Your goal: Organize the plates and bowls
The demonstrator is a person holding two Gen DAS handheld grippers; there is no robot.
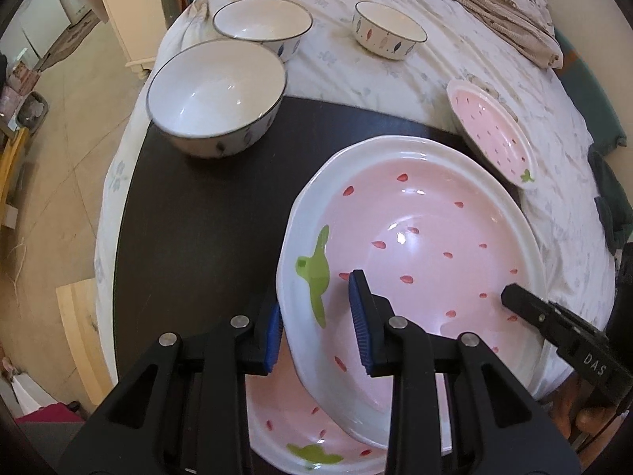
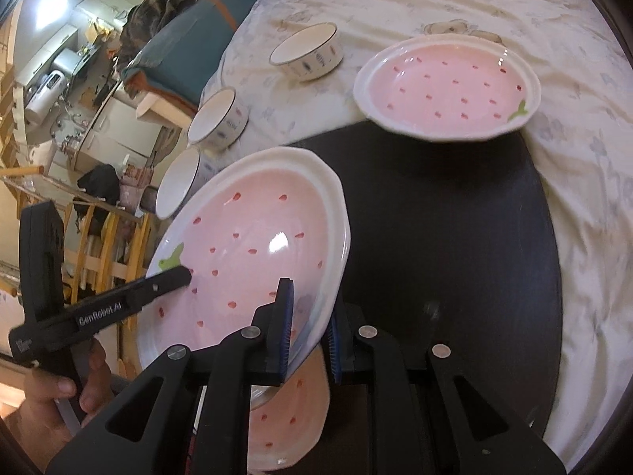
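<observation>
A pink strawberry plate [image 1: 427, 237] [image 2: 253, 245] is held tilted above the dark round tray [image 1: 198, 237] [image 2: 455, 237]. My left gripper [image 1: 316, 332] straddles its left rim, one blue pad under, one inside, with a gap. My right gripper [image 2: 308, 332] is shut on its right rim. A second pink plate [image 1: 300, 435] [image 2: 292, 407] lies flat below it on the tray. A third pink plate [image 1: 494, 130] [image 2: 447, 91] rests at the tray's far edge. A large white bowl [image 1: 215, 95] [image 2: 178, 182] stands on the tray's left part.
Two more white bowls [image 1: 263, 25] [image 1: 389, 33] stand on the bed sheet [image 1: 356, 75] beyond the tray; they also show in the right wrist view [image 2: 217, 120] [image 2: 306, 51]. A folded blanket [image 1: 494, 4] lies at the back. Floor and a cabinet [image 1: 122, 19] are at the left.
</observation>
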